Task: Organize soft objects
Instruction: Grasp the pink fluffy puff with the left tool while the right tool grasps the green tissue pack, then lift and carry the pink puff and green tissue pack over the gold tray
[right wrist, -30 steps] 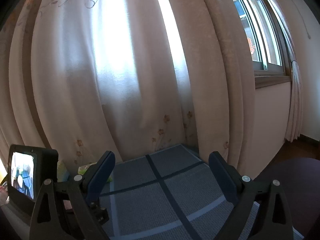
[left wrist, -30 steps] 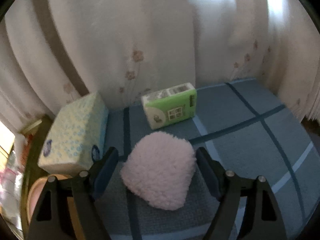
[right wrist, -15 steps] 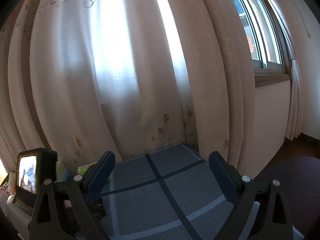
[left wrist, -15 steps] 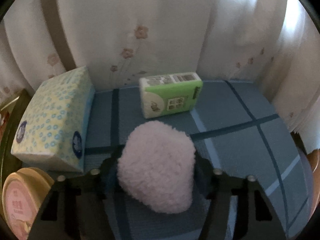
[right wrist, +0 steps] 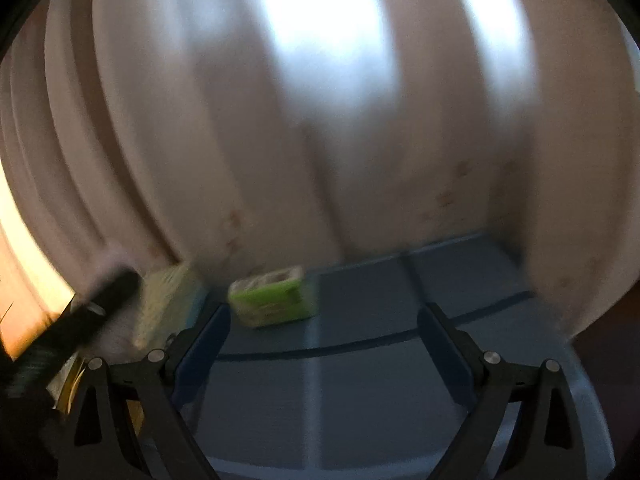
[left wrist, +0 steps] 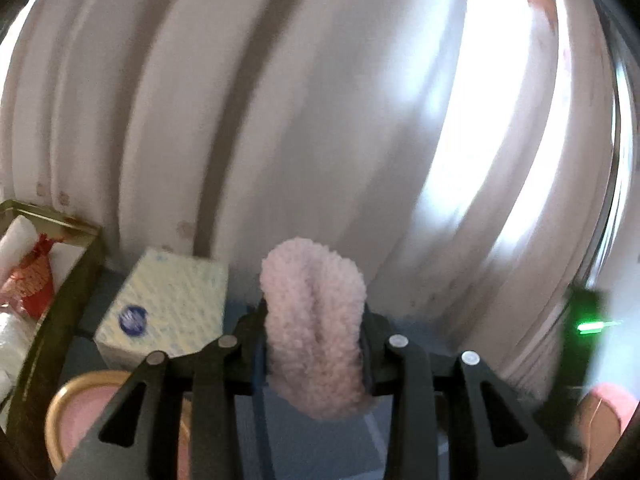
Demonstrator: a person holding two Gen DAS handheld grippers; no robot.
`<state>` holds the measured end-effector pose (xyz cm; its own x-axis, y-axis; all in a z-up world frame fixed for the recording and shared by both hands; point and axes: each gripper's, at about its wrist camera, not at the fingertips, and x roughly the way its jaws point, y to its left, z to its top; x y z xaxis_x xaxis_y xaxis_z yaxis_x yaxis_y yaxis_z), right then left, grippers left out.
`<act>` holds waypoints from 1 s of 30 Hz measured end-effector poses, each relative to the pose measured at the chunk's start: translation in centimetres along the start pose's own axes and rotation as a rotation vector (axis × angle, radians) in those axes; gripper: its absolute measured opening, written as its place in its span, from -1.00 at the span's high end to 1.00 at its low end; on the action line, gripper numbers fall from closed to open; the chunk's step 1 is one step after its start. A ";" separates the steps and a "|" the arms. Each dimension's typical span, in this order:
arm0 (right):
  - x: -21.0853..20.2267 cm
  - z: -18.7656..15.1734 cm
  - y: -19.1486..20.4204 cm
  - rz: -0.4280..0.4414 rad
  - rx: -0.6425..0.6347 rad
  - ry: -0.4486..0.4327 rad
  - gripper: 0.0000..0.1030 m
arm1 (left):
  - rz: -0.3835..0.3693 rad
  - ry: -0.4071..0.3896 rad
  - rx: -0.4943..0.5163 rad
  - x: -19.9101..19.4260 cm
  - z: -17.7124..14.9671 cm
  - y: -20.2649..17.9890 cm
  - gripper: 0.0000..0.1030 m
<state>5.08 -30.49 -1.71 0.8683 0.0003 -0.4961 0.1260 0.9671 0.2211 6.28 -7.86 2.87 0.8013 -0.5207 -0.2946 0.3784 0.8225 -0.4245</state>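
A pink fluffy soft thing (left wrist: 314, 292) stands squeezed into a narrow fold between the pads of my left gripper (left wrist: 314, 320). The jaws are closing on it, and it is held up above the blue mat (left wrist: 320, 440). Beside it to the left lies a blue-dotted tissue box (left wrist: 172, 308). In the right wrist view, my right gripper (right wrist: 324, 312) is open and empty over the blue mat (right wrist: 360, 380). A green tissue pack (right wrist: 276, 298) lies just beyond its left finger, and the tissue box (right wrist: 168, 304) is further left. The view is blurred.
A round gold-rimmed tin with a pink lid (left wrist: 80, 412) sits at the lower left. A gold-edged tray (left wrist: 60, 224) with red-wrapped items stands at the far left. Pale curtains (left wrist: 320, 120) hang close behind the mat. A dark blurred gripper arm (right wrist: 92, 308) crosses the right view's left side.
My left gripper has shut on the pink fluffy thing, lifted it off the mat and tilted up toward the curtain. My right gripper has swung left, bringing the green pack into view.
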 end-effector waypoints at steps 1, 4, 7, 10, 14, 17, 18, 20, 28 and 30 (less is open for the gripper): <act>1.3 0.3 0.7 0.007 -0.027 0.041 -0.87 | -0.003 -0.014 -0.011 -0.4 0.1 0.1 0.34; 4.1 0.4 2.6 -0.012 -0.124 0.092 -0.87 | 0.012 -0.039 -0.051 -0.6 0.2 0.5 0.34; 6.6 0.6 4.5 -0.024 -0.187 0.129 -0.87 | 0.052 -0.056 -0.072 -0.3 0.2 1.0 0.34; 8.6 0.8 5.3 -0.046 -0.206 0.156 -0.86 | 0.059 -0.045 -0.099 -1.1 0.0 1.8 0.34; 11.0 1.5 4.8 -0.068 -0.137 0.195 -0.86 | 0.062 -0.025 -0.095 -0.7 -0.3 1.9 0.34; 11.9 1.8 4.3 -0.064 -0.096 0.215 -0.73 | 0.080 -0.004 -0.053 -0.3 -0.5 1.2 0.31; 11.9 1.7 4.1 -0.050 -0.088 0.224 -0.52 | 0.081 -0.001 -0.043 -0.3 -0.6 1.0 0.31; 11.5 1.5 3.7 -0.046 -0.079 0.222 -0.38 | 0.084 0.001 -0.015 -0.2 -0.8 0.6 0.31; 3.1 -0.4 -0.3 -0.127 0.038 -0.015 -0.38 | 0.132 -0.021 0.125 0.2 -1.8 -1.5 0.31; 0.7 -0.9 -0.8 -0.154 0.039 -0.092 -0.38 | 0.156 -0.040 0.188 0.1 -2.3 -2.4 0.31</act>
<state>5.16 -31.05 -3.03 0.8774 -0.1722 -0.4478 0.2778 0.9433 0.1817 4.40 -10.46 1.92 0.8732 -0.3777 -0.3080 0.3254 0.9223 -0.2086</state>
